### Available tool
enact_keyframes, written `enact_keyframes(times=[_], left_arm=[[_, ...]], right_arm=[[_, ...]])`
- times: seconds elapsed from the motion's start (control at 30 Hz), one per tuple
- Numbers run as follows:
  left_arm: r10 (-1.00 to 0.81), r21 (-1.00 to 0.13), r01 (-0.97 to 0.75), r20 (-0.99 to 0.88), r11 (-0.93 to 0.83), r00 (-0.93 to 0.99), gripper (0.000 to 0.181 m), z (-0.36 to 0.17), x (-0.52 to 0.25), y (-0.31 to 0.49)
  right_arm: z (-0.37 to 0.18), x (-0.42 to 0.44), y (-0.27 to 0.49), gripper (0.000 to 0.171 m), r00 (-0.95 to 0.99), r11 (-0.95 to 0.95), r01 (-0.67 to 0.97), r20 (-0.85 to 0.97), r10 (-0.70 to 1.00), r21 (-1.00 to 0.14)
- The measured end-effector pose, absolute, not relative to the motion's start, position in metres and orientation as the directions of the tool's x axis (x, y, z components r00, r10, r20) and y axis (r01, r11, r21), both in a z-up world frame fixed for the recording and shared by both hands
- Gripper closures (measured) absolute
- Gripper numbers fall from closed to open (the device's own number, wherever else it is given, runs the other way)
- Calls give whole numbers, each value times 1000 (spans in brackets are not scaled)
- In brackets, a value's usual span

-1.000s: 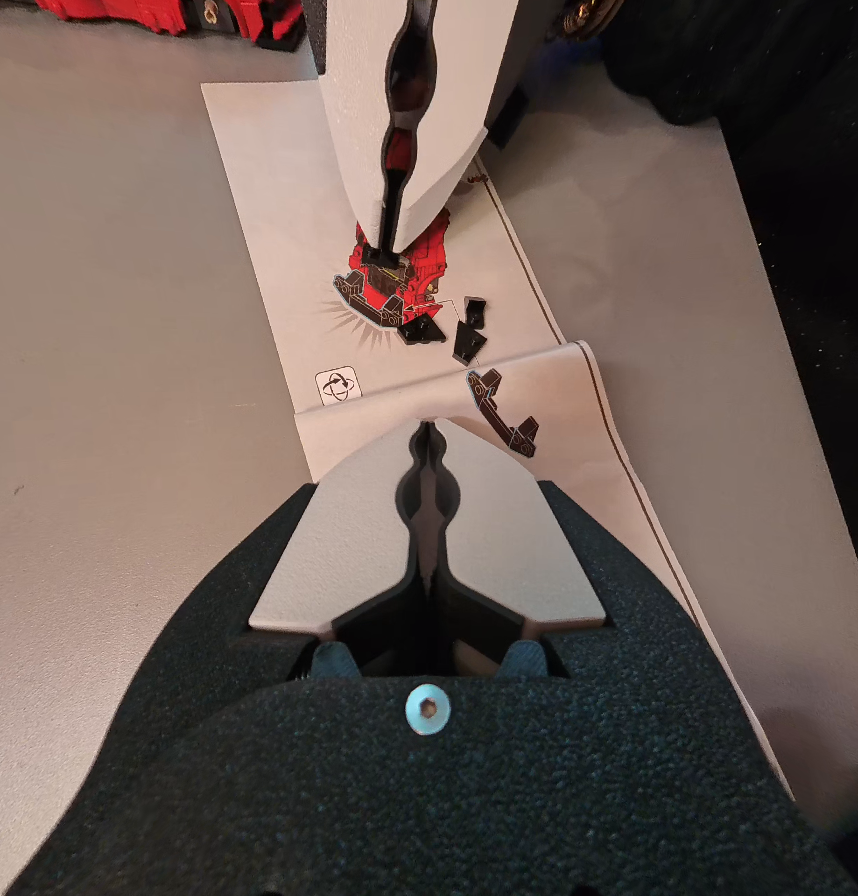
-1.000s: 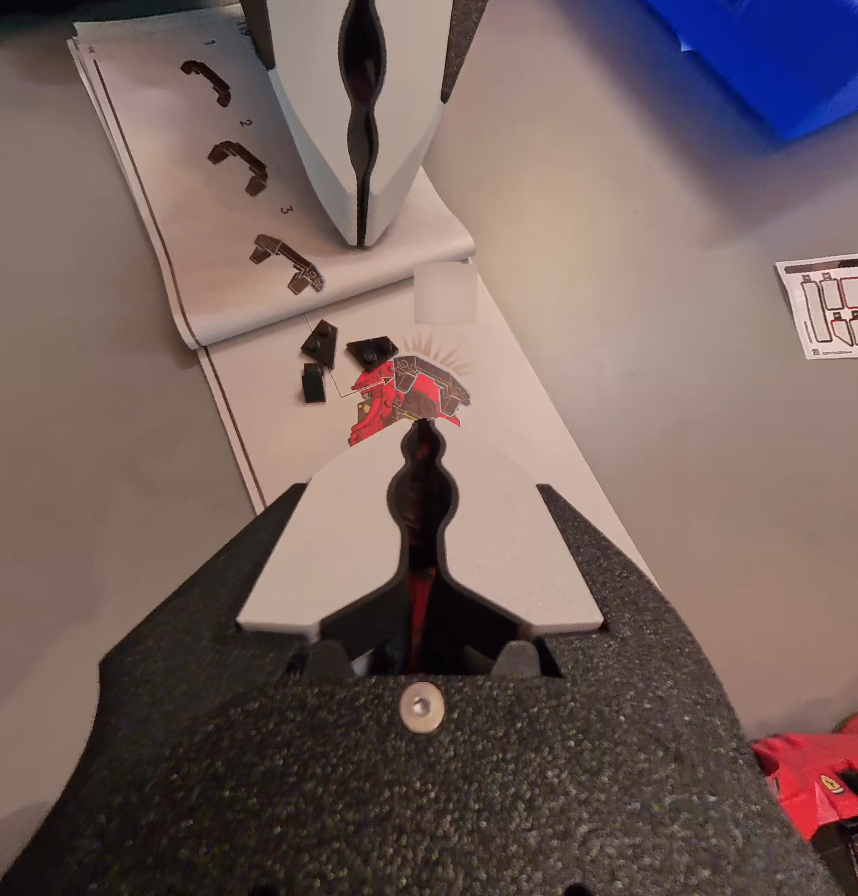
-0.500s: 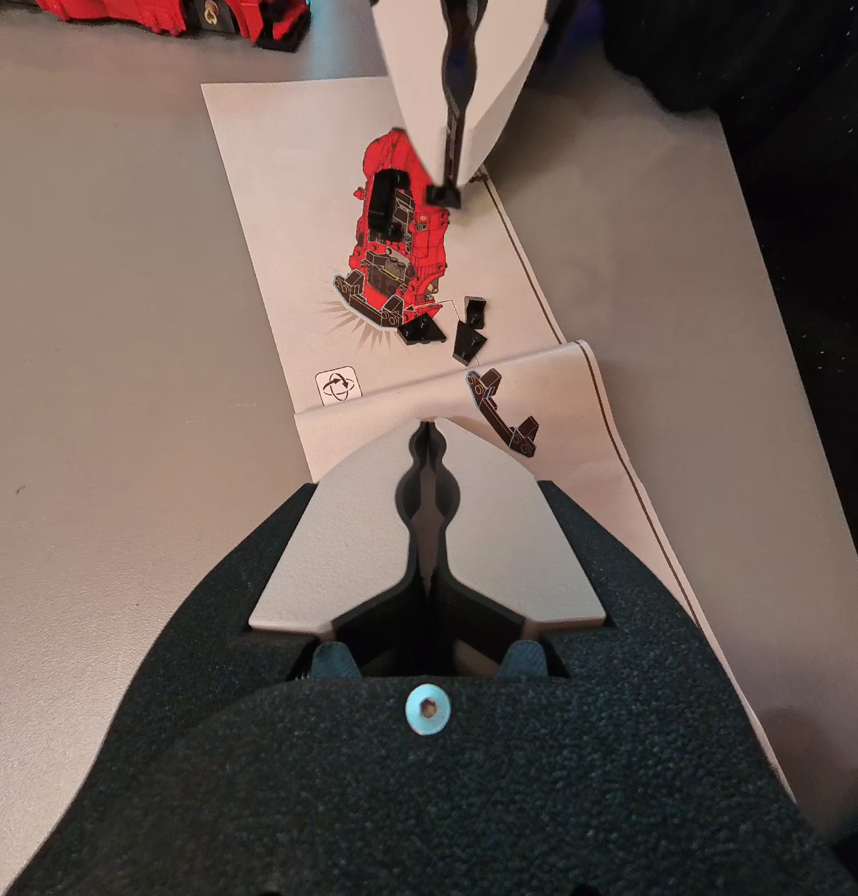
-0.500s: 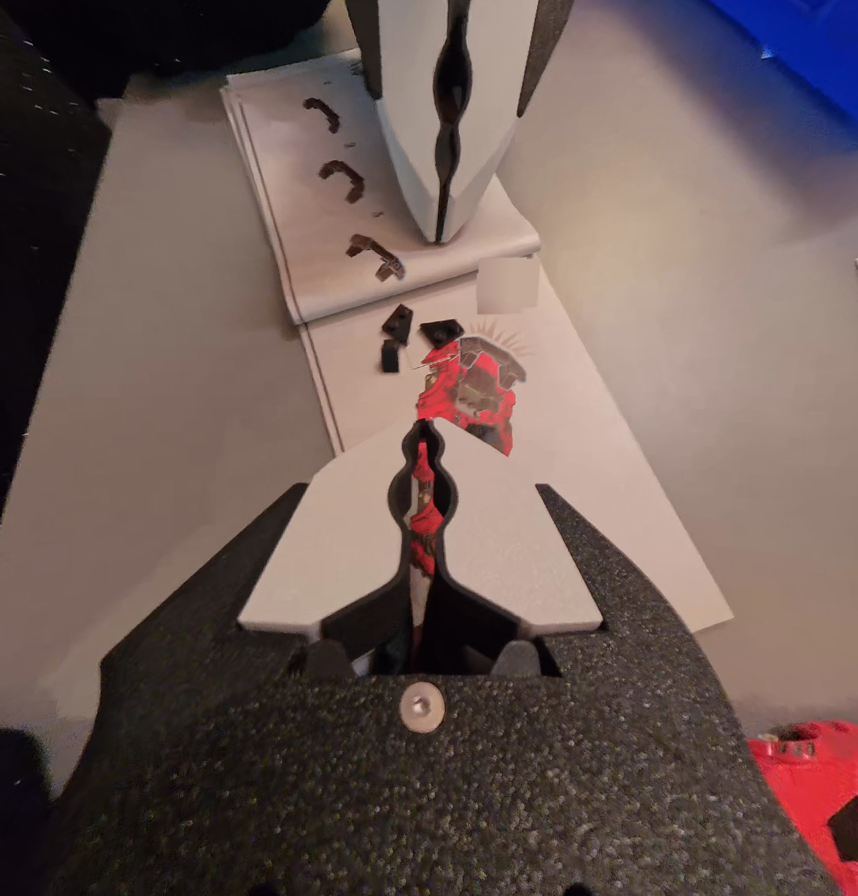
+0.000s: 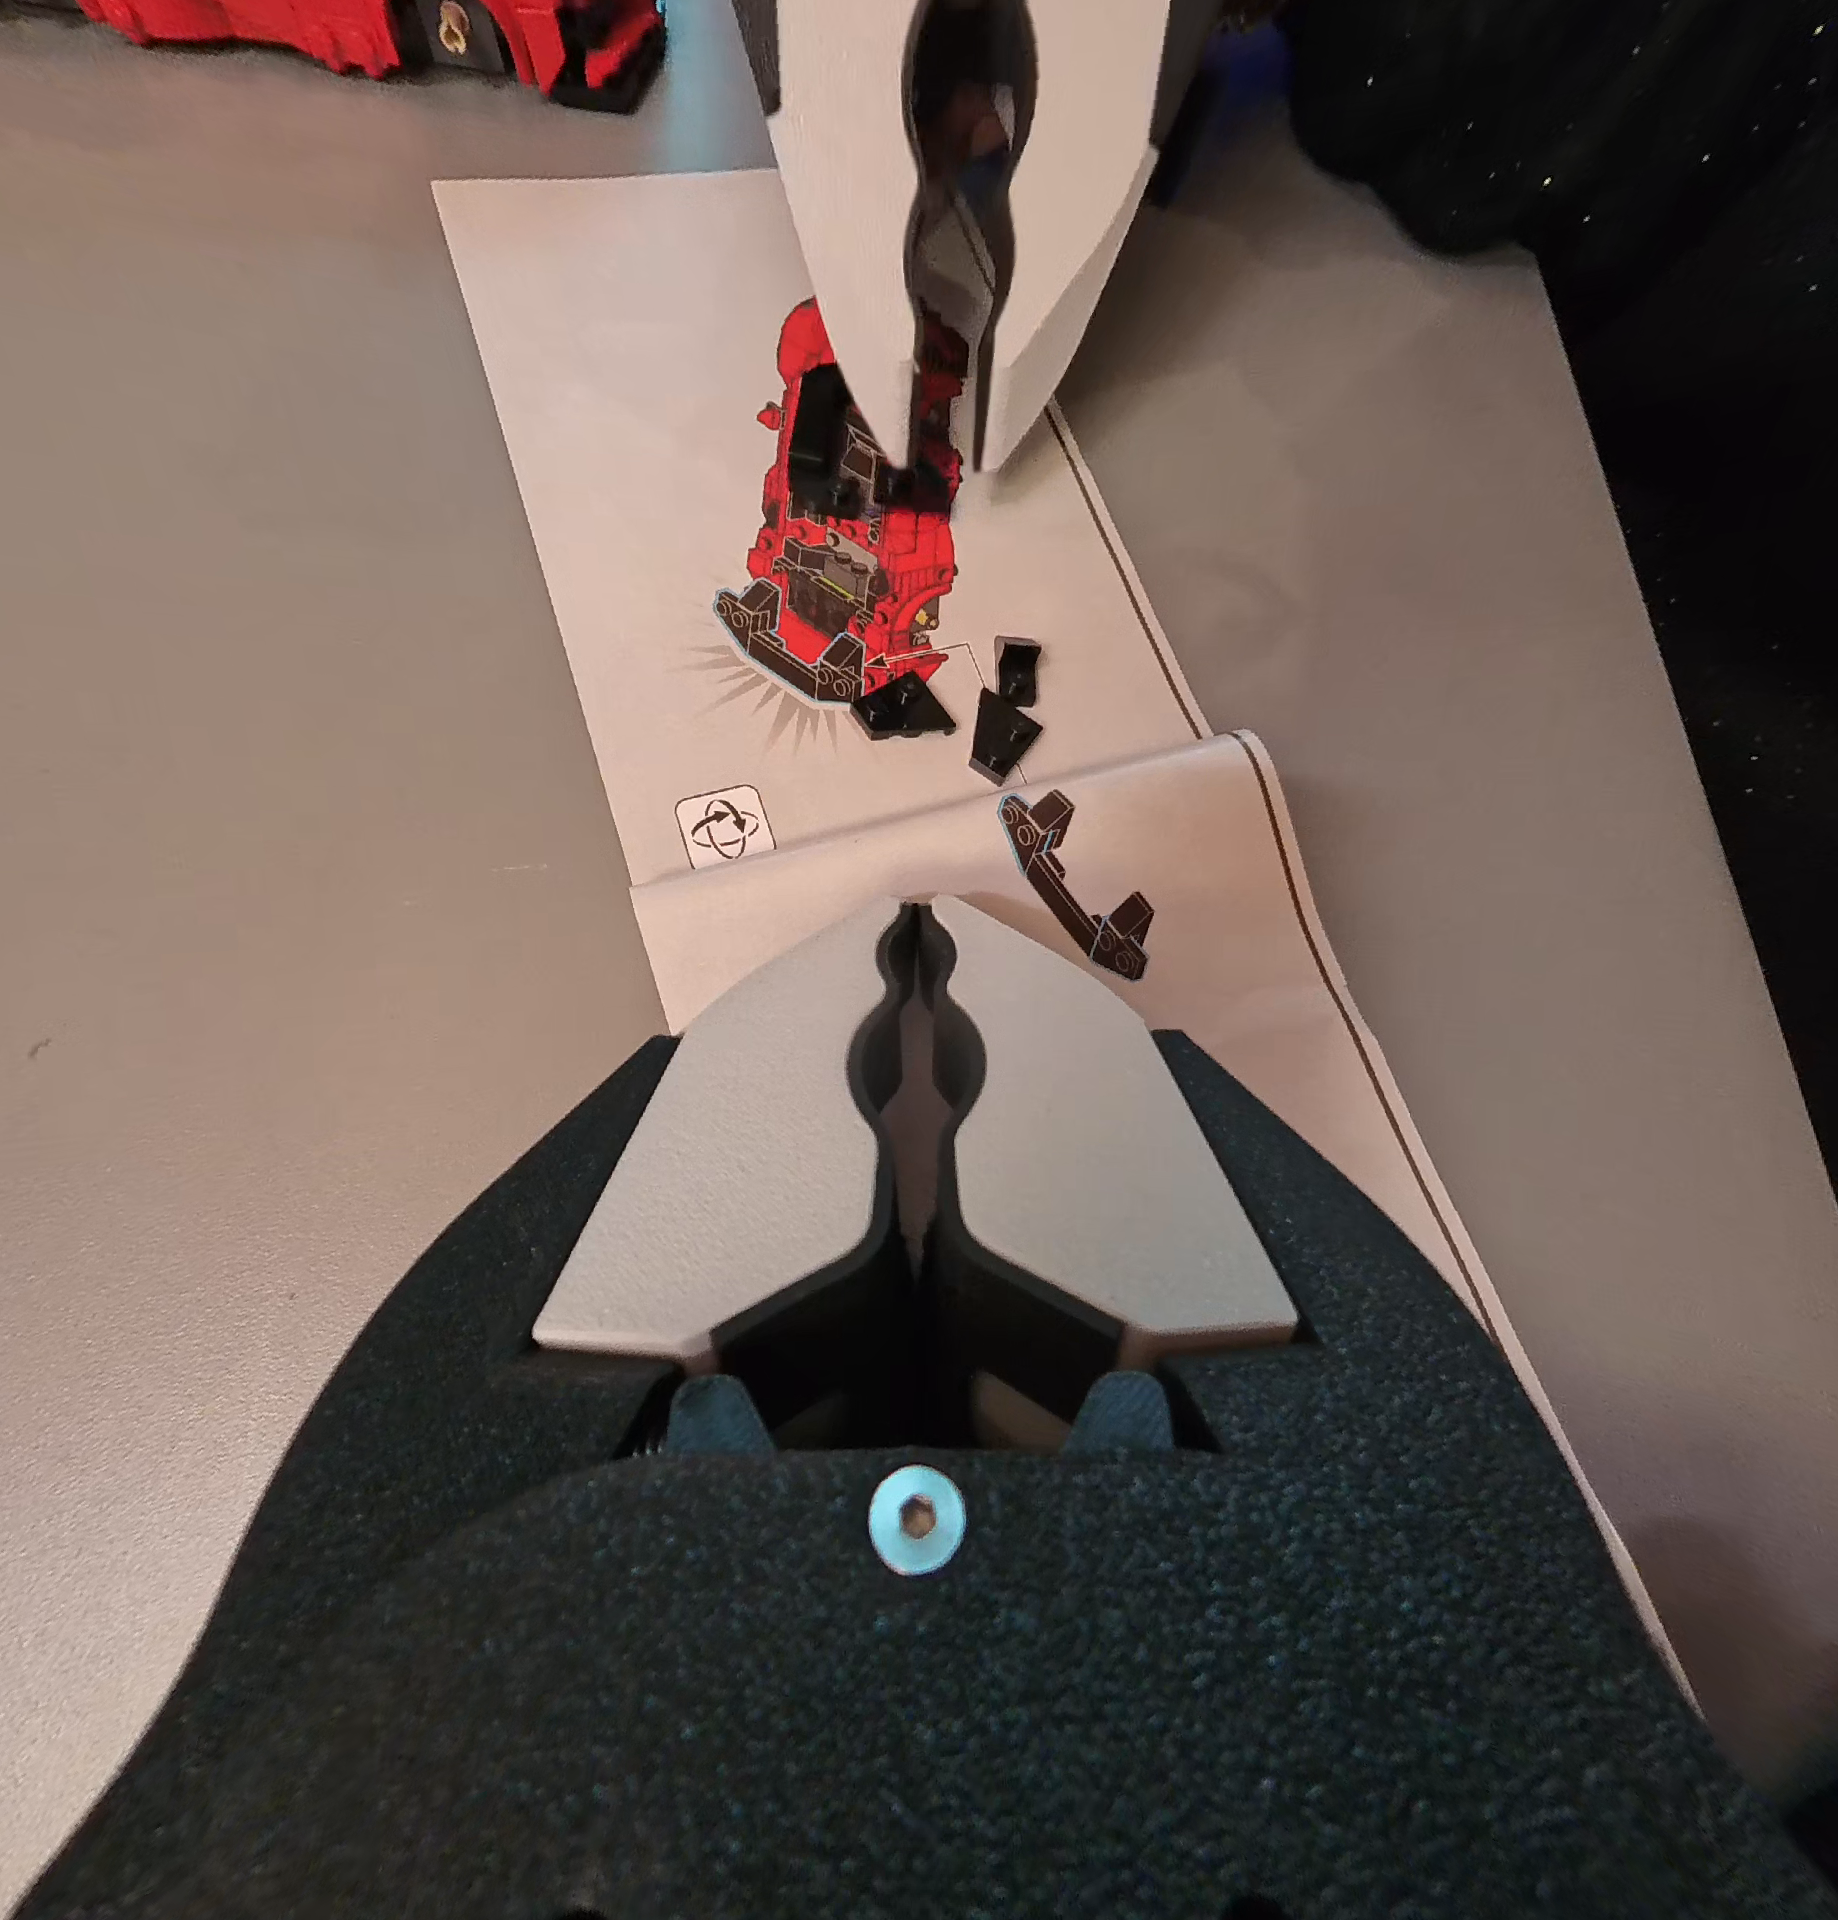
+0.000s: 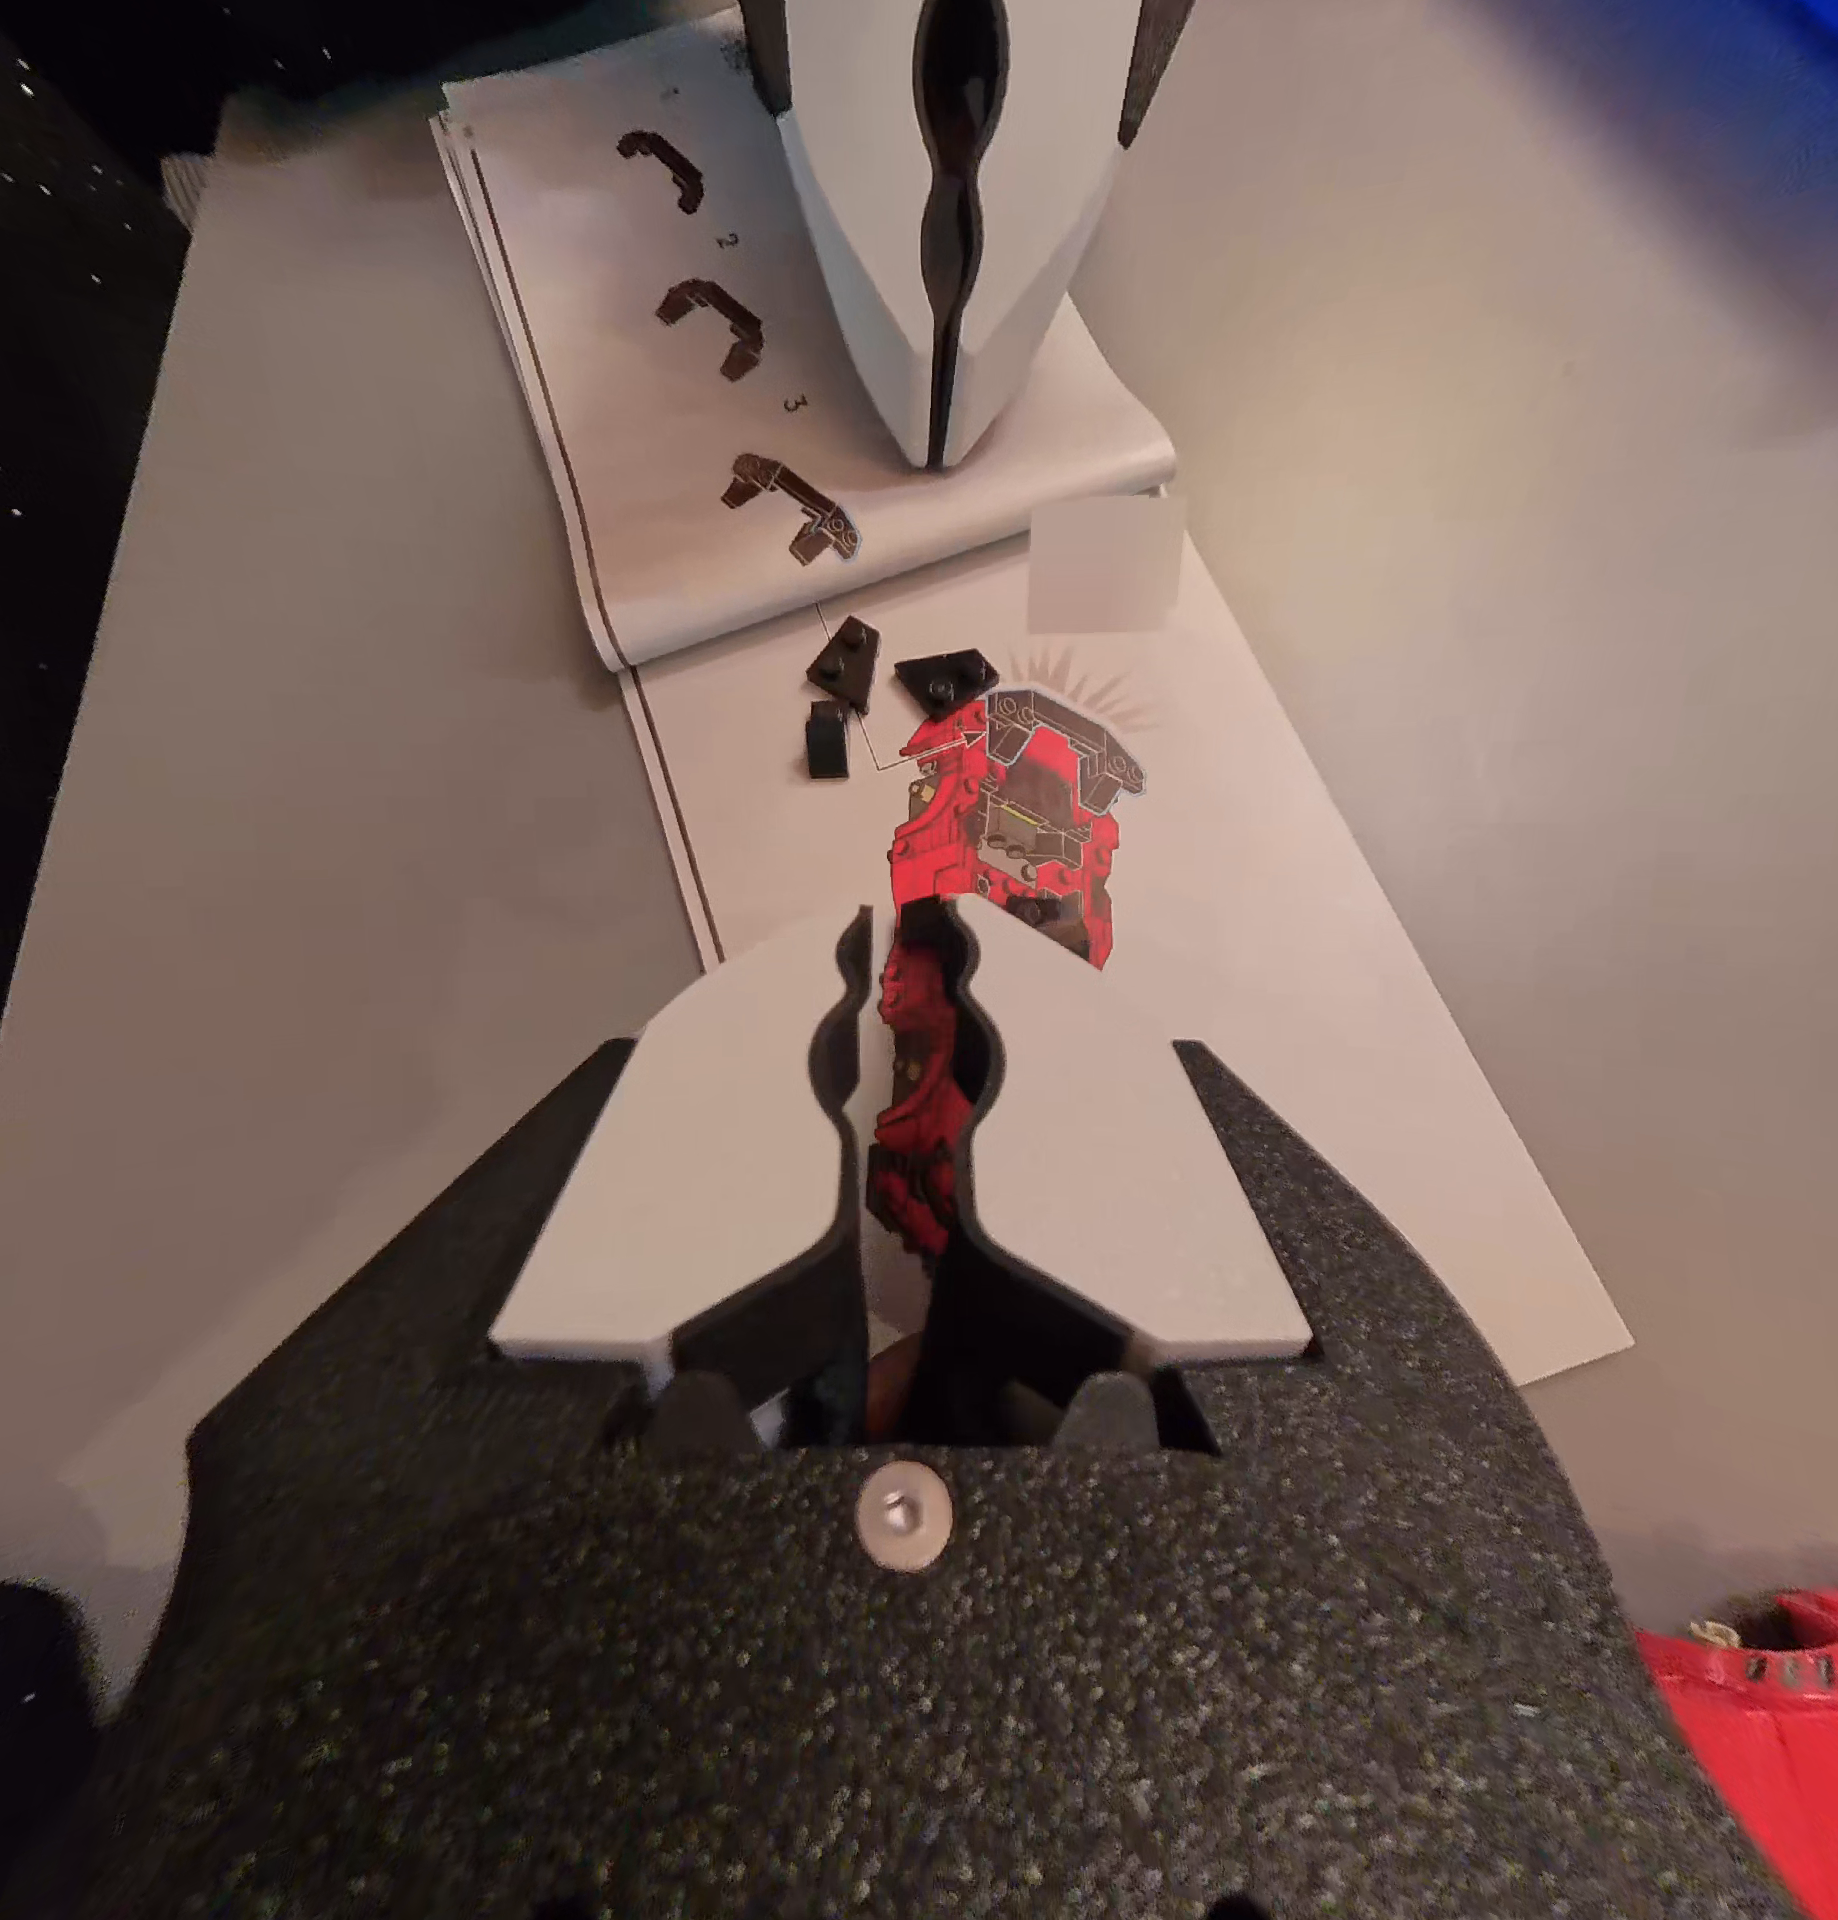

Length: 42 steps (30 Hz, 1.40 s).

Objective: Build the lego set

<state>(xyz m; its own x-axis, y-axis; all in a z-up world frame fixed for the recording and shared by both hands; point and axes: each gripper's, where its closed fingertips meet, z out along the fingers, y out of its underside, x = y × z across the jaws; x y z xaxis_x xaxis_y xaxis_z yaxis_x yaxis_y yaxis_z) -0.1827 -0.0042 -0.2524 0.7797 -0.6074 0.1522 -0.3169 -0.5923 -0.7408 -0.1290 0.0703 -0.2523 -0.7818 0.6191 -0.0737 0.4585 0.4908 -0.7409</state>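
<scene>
On the grey table (image 5: 219, 935) an open instruction booklet (image 5: 603, 416) runs up the middle of both views. Three loose black lego pieces (image 5: 1003, 717) lie on its page near the fold, just beside a printed picture of a red model. In the left wrist view, the left gripper (image 5: 915, 914) fills the lower half, its tongs pressed together with nothing between them, tips resting at the raised fold of the booklet. The right gripper (image 5: 946, 468) comes down from the top centre, hiding part of the printed model; its tongs stand slightly apart, with a small black piece (image 5: 910, 483) at their tips on the page. Whether that piece is loose or gripped cannot be told. A red and black lego model (image 5: 375, 42) sits at the upper left edge; dark fabric (image 5: 1673, 312) fills the upper right. In the right wrist view, a red part (image 6: 1788, 1745) shows at the lower right corner.

Half a second ago the right gripper's tongs were together and higher up the frame, clamped on the small black piece; now they have parted and sit lower over the page.
</scene>
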Motion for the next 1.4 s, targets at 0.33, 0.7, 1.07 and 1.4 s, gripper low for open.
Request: enact_keyframes(times=[0.33,0.7,1.07,1.4], left_arm=[[-607,-741,-316,153,-592,779,181,-252,-183,-4],[-607,-741,-315,154,-592,780,181,-252,-183,-4],[-607,-742,-314,155,-592,779,181,-252,-183,-4],[-607,-743,-313,155,-592,779,181,-252,-183,-4]], right_arm=[[-255,-127,70,159,-787,504,464,-79,612,-728],[-254,-127,68,156,-795,503,452,-76,602,-737],[-251,-127,67,153,-794,490,450,-83,602,-747],[-248,-127,68,152,-796,483,439,-79,600,-758]])
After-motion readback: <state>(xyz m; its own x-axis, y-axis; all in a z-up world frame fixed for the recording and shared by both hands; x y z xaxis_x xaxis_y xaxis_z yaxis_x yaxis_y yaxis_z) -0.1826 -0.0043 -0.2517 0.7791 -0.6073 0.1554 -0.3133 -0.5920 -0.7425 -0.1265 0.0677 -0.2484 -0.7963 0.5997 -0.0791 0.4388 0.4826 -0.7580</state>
